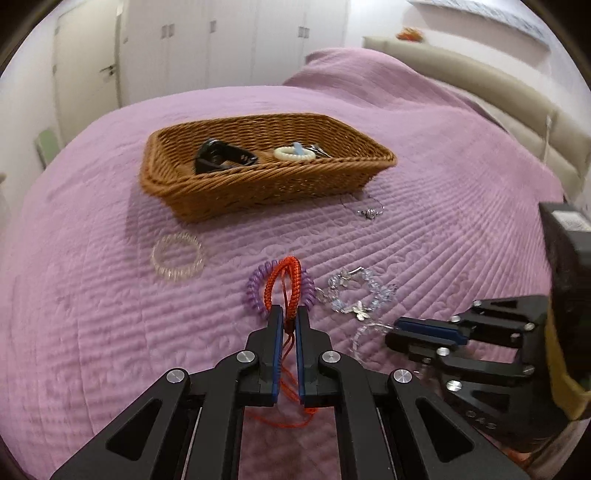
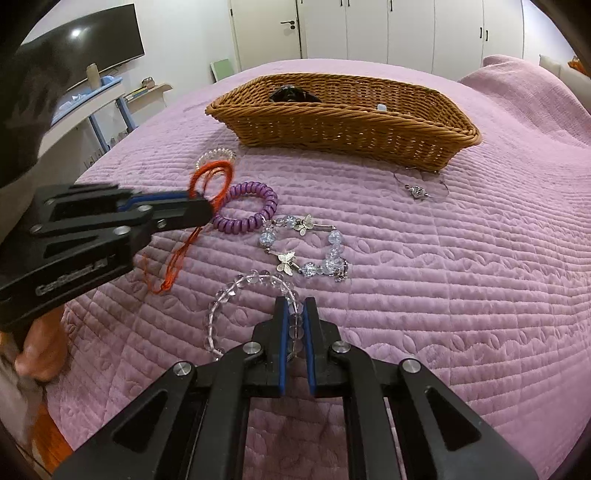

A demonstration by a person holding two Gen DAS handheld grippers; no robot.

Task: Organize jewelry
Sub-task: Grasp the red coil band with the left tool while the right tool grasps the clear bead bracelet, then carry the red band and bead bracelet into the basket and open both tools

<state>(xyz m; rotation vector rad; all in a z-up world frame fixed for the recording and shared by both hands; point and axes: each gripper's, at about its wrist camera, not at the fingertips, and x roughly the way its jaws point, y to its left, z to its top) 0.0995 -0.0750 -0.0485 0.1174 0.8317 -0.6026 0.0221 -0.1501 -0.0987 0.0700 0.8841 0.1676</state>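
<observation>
My left gripper [image 1: 289,312] is shut on an orange braided cord bracelet [image 1: 290,280], lifted a little above the purple bedspread; it also shows in the right wrist view [image 2: 212,177]. My right gripper [image 2: 294,304] is shut on a clear bead bracelet [image 2: 221,299] that lies on the bed. A purple spiral hair tie [image 2: 247,212], a butterfly crystal bracelet [image 2: 306,247], a clear spiral tie [image 1: 177,256] and a thin silver bangle with a charm [image 2: 419,186] lie on the bed. The wicker basket [image 1: 258,184] holds a black clip [image 1: 221,158] and a cream ring [image 1: 294,153].
The bed's beige headboard [image 1: 517,110] runs along the right. White wardrobes [image 2: 406,26] stand behind the bed. A desk with a monitor [image 2: 92,48] stands to the left of the bed.
</observation>
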